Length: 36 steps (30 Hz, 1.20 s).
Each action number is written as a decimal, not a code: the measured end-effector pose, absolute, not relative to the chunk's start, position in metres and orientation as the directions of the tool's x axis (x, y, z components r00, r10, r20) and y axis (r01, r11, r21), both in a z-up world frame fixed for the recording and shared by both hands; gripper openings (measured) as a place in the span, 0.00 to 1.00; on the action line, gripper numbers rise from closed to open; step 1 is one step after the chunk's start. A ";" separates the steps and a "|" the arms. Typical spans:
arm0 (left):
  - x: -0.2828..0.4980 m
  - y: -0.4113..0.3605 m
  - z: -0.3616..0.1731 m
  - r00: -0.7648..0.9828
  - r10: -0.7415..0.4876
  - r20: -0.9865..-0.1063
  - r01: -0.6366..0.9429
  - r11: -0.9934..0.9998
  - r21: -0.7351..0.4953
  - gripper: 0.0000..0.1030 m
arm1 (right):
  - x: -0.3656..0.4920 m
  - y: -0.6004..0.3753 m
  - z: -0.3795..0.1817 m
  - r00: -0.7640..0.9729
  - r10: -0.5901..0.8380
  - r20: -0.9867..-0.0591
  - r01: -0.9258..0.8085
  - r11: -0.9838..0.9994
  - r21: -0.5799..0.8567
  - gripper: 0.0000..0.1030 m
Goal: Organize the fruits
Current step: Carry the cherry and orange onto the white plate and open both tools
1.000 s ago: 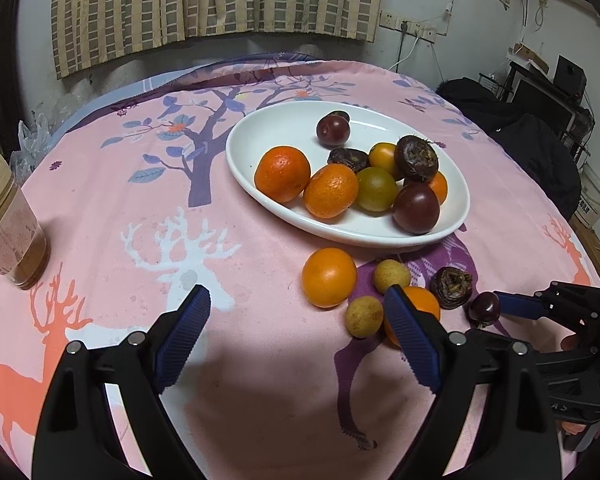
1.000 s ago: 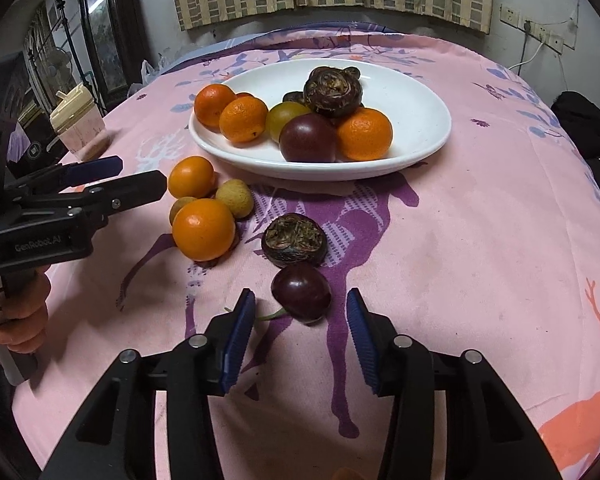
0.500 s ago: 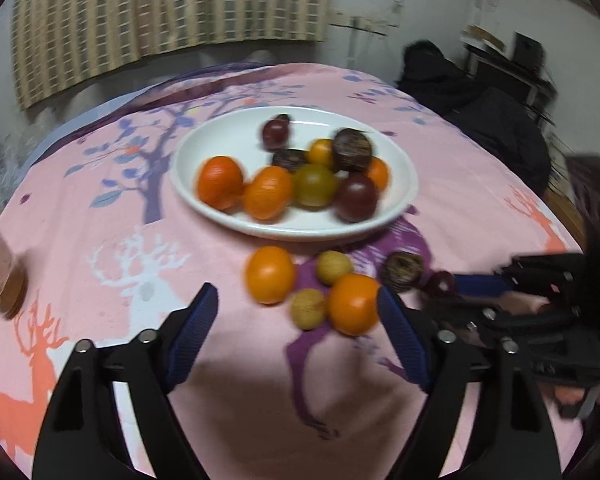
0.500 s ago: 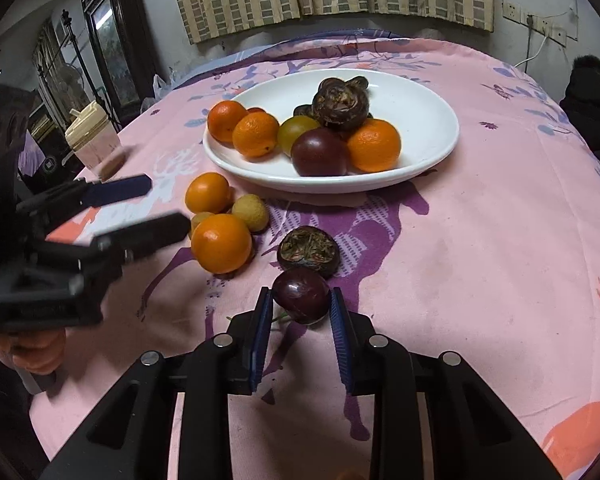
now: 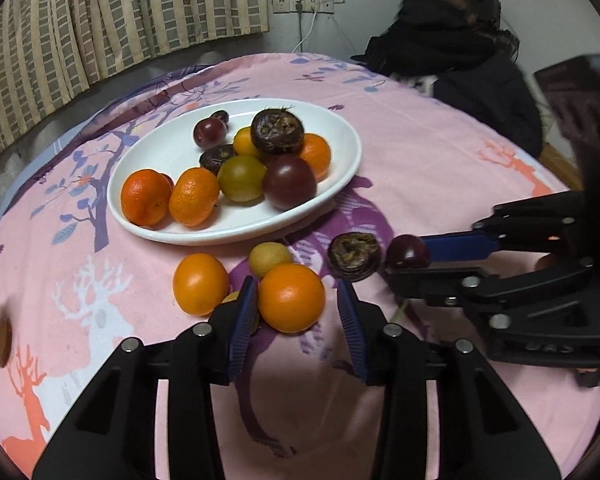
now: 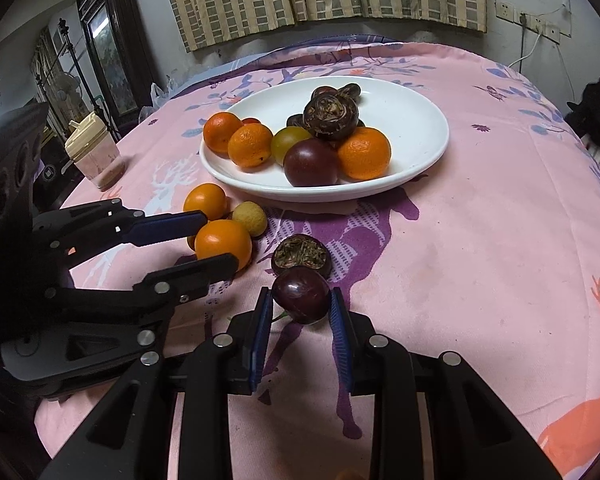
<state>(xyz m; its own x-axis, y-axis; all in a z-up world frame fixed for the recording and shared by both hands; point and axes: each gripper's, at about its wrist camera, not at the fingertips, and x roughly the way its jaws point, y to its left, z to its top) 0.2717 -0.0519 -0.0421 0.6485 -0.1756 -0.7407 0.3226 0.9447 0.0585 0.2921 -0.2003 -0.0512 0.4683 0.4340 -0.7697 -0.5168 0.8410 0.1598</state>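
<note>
Roughly, the white plate (image 5: 342,184) ahead of both jaws already carries most of the fruit; six pieces remain on the counter (image 6: 480,248), so I judge the job past halfway. My left gripper (image 5: 296,314) has just been closing its jaws around the near orange (image 5: 291,303), now narrow, the left pad against it and the right pad just beside it. My right gripper (image 6: 300,322) has its jaws clamped on the dark plum (image 6: 301,294), which sits low between the pads.

Loose fruit (image 5: 268,258) crowds the tablecloth (image 6: 480,240) before the white plate (image 6: 420,128); cloth right of the plate lies open. Cup (image 6: 96,152) stands far left.
</note>
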 end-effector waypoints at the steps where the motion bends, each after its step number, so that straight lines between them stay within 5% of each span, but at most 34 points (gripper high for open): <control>1: 0.274 -0.052 -0.044 0.647 -0.166 -0.744 0.318 0.946 0.065 0.38 | 0.292 -0.200 -0.051 0.468 0.434 -0.770 -0.517 0.841 0.160 0.29; 6: 0.275 -0.049 -0.043 0.650 -0.164 -0.742 0.314 0.947 0.065 0.36 | 0.295 -0.202 -0.050 0.445 0.465 -0.765 -0.528 0.827 0.195 0.29; 19: 0.354 0.008 0.022 0.724 -0.236 -0.648 0.122 0.969 -0.217 0.35 | 0.381 -0.185 0.017 0.527 0.525 -0.668 -0.497 0.828 0.258 0.29; 26: 0.415 0.022 0.009 0.693 -0.155 -0.704 0.000 0.976 -0.216 0.35 | 0.466 -0.160 0.007 0.496 0.539 -0.681 -0.456 0.829 0.324 0.29; 27: 0.421 0.024 0.007 0.685 -0.142 -0.715 -0.011 0.979 -0.205 0.37 | 0.473 -0.157 0.004 0.490 0.534 -0.689 -0.455 0.831 0.321 0.37; 29: 0.424 0.027 0.004 0.678 -0.117 -0.726 -0.032 0.982 -0.188 0.67 | 0.478 -0.156 0.001 0.480 0.541 -0.690 -0.453 0.827 0.333 0.58; 30: 0.423 0.028 0.005 0.684 -0.088 -0.724 -0.052 0.984 -0.169 0.86 | 0.478 -0.157 0.001 0.477 0.551 -0.685 -0.453 0.822 0.346 0.59; 36: 0.407 0.022 0.019 0.717 -0.015 -0.697 -0.062 0.994 -0.086 0.89 | 0.454 -0.158 0.017 0.488 0.549 -0.679 -0.477 0.819 0.320 0.60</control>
